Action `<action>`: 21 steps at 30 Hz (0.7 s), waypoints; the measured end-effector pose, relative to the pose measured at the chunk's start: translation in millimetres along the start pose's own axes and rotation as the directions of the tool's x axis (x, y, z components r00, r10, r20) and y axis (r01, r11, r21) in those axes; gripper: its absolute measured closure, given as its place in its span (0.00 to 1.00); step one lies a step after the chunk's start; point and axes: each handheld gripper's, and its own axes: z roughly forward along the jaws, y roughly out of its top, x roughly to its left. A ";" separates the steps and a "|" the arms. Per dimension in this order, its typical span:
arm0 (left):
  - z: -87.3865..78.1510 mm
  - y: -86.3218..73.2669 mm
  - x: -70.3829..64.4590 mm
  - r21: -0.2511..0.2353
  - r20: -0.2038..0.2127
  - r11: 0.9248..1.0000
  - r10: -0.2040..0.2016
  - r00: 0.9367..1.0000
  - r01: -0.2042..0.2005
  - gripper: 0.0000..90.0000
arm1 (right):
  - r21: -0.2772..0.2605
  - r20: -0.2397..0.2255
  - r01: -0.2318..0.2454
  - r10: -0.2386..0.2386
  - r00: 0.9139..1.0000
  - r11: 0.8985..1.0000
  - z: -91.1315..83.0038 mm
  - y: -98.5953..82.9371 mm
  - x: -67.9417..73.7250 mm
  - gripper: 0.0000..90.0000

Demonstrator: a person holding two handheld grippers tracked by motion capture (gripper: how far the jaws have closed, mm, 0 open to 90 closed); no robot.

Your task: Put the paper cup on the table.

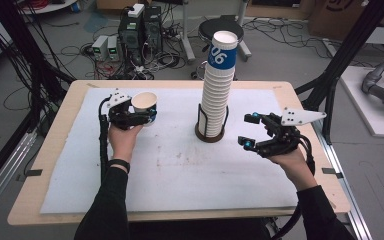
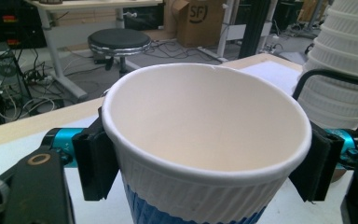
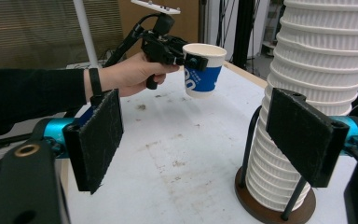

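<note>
Cups (image 1: 216, 95) sit stacked in a wire holder (image 1: 210, 131) mid-table. The left gripper (image 1: 141, 118) squeezes one paper cup (image 1: 145, 107) (nothing in it), upright above the table at ten o'clock. The right gripper (image 1: 246, 131), at three o'clock, gapes wide beside the stack.

This is a lab or workshop room, as shown by the black computer towers (image 1: 141, 31) with tangled black cables (image 1: 167, 55) on the grey floor, a round black stool (image 1: 221, 29), brown cardboard boxes (image 2: 193, 21) and a light wooden table (image 1: 55, 137).
</note>
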 end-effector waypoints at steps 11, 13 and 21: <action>0.4 -25.5 8.7 -0.007 -0.048 0.999 -0.042 0.998 0.042 0.26 | 0.003 0.000 0.002 -0.002 1.000 1.000 0.9 -0.5 0.2 0.21; 0.1 -29.9 9.8 -0.015 -0.057 0.999 -0.047 0.997 0.046 0.26 | 0.004 0.000 0.002 -0.002 1.000 1.000 1.4 -0.5 0.3 0.21; 3.8 -45.5 14.7 0.022 -0.069 0.998 -0.058 0.996 0.060 0.24 | 0.010 0.001 0.002 -0.002 1.000 1.000 2.4 -1.0 -0.1 0.21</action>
